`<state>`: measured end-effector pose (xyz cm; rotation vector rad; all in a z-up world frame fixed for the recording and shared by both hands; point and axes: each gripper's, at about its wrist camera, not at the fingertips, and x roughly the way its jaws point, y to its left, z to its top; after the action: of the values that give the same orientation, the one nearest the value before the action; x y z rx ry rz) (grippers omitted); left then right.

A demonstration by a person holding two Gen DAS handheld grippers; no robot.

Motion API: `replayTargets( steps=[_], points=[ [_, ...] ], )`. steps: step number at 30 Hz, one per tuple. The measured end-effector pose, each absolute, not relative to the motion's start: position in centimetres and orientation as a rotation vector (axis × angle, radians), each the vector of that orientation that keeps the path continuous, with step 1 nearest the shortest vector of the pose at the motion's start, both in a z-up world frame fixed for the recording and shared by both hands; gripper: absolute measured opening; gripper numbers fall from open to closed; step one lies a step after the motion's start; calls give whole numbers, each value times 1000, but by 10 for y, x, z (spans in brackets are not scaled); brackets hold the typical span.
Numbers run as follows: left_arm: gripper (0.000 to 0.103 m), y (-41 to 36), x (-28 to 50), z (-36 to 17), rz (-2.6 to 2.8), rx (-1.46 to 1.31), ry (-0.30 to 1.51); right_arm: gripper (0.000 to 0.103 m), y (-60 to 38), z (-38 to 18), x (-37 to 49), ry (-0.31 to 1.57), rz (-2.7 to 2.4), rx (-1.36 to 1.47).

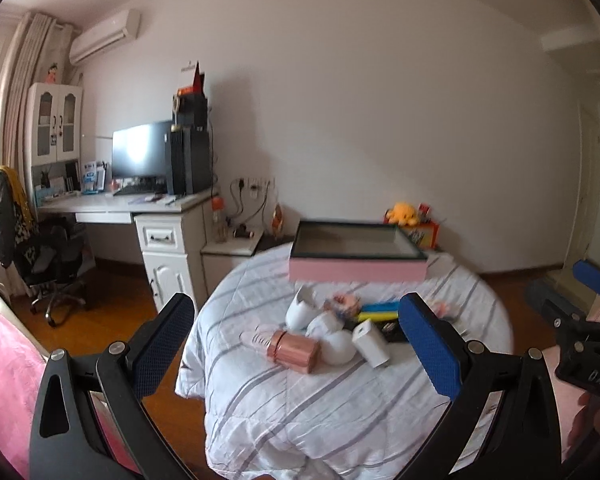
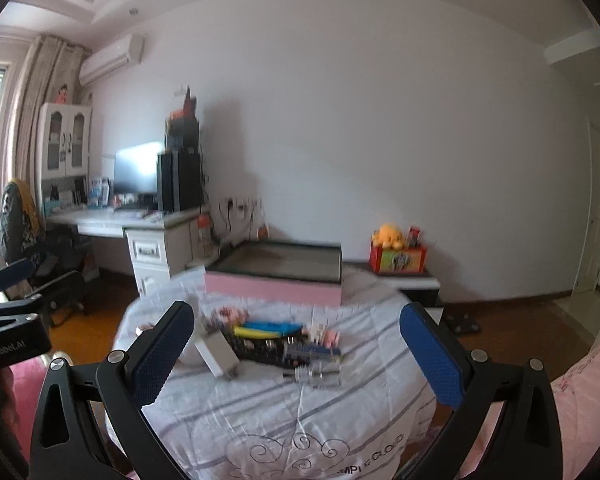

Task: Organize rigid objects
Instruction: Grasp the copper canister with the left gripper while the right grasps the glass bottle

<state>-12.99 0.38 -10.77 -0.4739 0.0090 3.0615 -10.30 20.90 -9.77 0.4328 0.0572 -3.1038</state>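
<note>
Left wrist view first: we hold the left tool [image 1: 296, 340] spread wide with nothing between its fingers, above a surface draped in striped bedding [image 1: 300, 400]. Our right tool [image 2: 296, 344] is equally wide and bare. Just ahead lie a rose-gold bottle [image 1: 294, 350], a white charger [image 1: 371, 342], white shells [image 1: 300, 312] and blue and yellow pens [image 2: 268, 329], clustered and touching. Beyond them sits an open pink box [image 1: 358, 270].
</note>
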Motion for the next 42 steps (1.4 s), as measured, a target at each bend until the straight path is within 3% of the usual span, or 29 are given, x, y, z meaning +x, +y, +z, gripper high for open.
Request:
replayTargets(
  steps=[12, 24, 35, 38, 42],
  points=[
    [103, 3, -219, -201, 2997, -874, 98, 103, 234, -192, -178, -21, -3008, 850],
    [103, -8, -283, -245, 2932, -1036, 71, 103, 248, -222, -220, -86, -2940, 978],
    [103, -8, -296, -245, 2882, -947, 79, 103, 255, -222, -242, -64, -2932, 978],
    [90, -5, -291, -244, 2874, -896, 93, 88, 256, -221, -245, -49, -2923, 980],
    [60, 0, -290, -241, 2844, -861, 114, 77, 258, -219, -247, -33, -2905, 972]
  ],
)
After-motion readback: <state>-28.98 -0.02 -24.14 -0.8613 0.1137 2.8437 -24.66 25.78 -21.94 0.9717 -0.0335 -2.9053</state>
